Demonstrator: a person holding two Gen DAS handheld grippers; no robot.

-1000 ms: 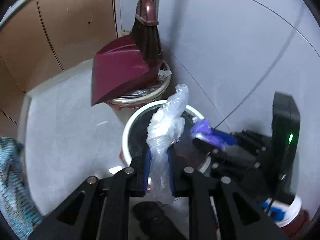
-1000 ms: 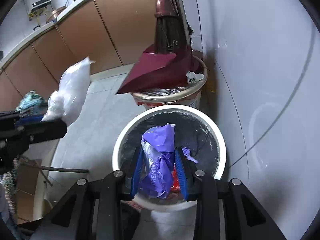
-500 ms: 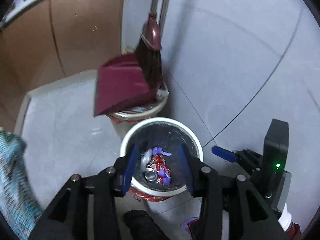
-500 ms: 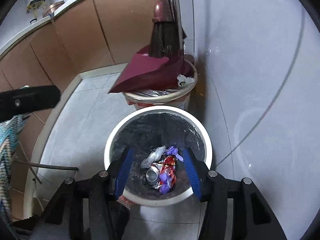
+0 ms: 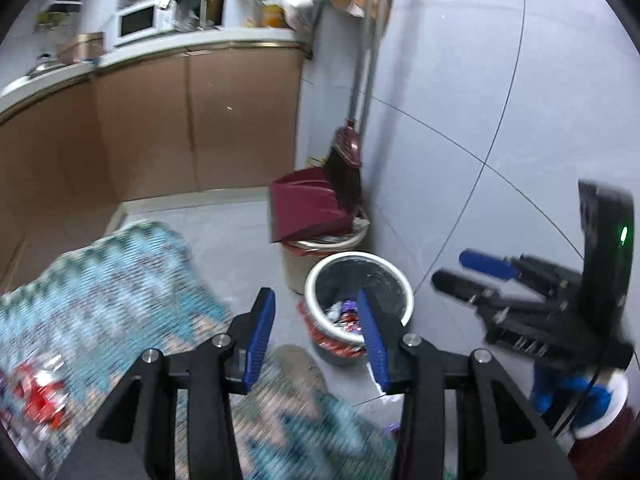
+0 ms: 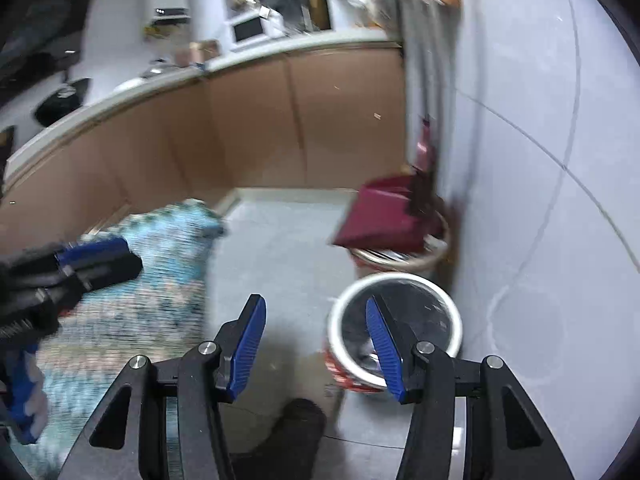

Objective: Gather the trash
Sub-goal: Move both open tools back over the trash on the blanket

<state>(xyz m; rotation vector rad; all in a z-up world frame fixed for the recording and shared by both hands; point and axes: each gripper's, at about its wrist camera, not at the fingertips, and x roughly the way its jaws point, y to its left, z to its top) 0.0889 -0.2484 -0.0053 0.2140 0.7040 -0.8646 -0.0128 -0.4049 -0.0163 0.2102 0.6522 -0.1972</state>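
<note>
A white-rimmed bin with a black liner stands on the floor by the wall, holding wrappers and a can; it also shows in the right wrist view. My left gripper is open and empty, raised above and back from the bin. My right gripper is open and empty too, and shows at the right of the left wrist view. A red wrapper lies blurred on the patterned cloth at lower left.
A second bin with a maroon dustpan and broom on top stands behind the first. A blue patterned cloth covers a surface to the left. Brown cabinets and a counter with a microwave lie beyond. A tiled wall is on the right.
Both grippers opened and dropped the clear plastic and the purple wrapper into the bin, then pulled up and back. The patterned cloth has come into view.
</note>
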